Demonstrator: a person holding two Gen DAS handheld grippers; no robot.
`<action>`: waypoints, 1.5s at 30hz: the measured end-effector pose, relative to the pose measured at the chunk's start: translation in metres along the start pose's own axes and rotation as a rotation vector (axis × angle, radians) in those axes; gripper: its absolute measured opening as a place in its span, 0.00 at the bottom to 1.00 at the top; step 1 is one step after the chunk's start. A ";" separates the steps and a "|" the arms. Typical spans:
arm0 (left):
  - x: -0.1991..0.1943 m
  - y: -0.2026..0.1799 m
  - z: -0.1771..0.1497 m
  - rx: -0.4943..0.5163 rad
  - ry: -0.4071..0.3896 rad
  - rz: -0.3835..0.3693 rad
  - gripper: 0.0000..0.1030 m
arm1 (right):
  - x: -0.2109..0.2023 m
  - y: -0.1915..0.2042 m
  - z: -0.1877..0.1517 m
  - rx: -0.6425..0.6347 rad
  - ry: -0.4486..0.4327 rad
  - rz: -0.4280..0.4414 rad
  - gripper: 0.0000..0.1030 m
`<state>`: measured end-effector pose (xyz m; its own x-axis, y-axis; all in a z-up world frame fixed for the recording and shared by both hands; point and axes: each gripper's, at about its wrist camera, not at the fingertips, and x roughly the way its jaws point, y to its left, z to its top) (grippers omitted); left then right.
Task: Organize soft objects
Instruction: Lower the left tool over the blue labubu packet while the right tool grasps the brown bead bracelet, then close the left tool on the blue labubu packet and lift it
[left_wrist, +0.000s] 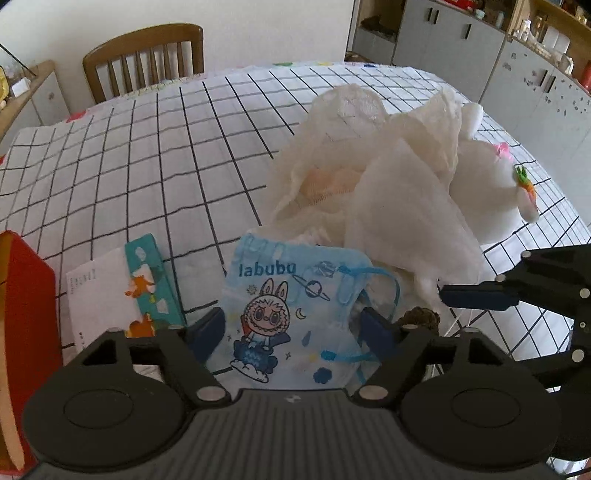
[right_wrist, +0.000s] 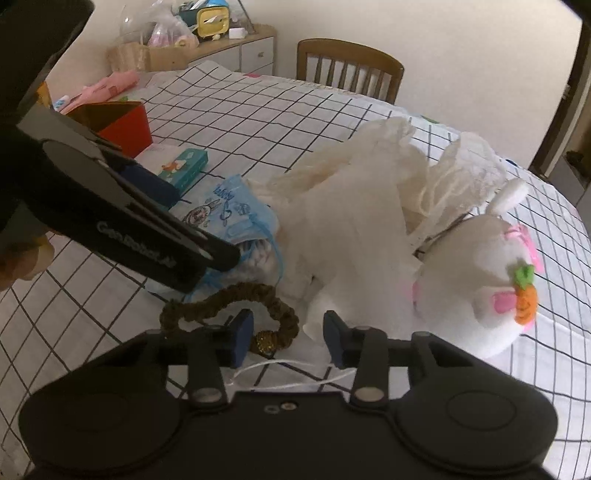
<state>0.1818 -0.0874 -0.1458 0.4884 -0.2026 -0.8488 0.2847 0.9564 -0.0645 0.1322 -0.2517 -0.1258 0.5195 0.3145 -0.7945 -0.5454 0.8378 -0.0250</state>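
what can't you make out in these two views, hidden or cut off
- Blue labubu pouch, left wrist view: lower edge hidden behind the left gripper; whether the jaws press it is unclear.
- Red box, left wrist view: cut off by the frame edge.
- Brown scrunchie, right wrist view: near side hidden behind the right gripper.
- White plush: face partly under white cloth.

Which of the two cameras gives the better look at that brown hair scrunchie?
The right wrist view: the brown scrunchie lies almost whole before the right gripper. The left wrist view shows only a brown scrap past one finger.
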 end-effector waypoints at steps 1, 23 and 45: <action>0.001 0.001 0.000 -0.008 0.004 -0.008 0.66 | 0.001 0.000 0.001 -0.003 0.000 0.006 0.36; -0.023 0.015 -0.006 -0.165 -0.020 -0.080 0.06 | -0.019 -0.001 -0.007 -0.006 -0.071 0.042 0.07; -0.066 0.023 -0.009 -0.158 -0.096 -0.047 0.04 | -0.076 -0.024 -0.009 0.046 -0.162 0.067 0.07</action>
<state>0.1494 -0.0501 -0.0962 0.5565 -0.2599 -0.7892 0.1798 0.9650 -0.1910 0.0997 -0.2993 -0.0706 0.5845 0.4351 -0.6849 -0.5538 0.8308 0.0553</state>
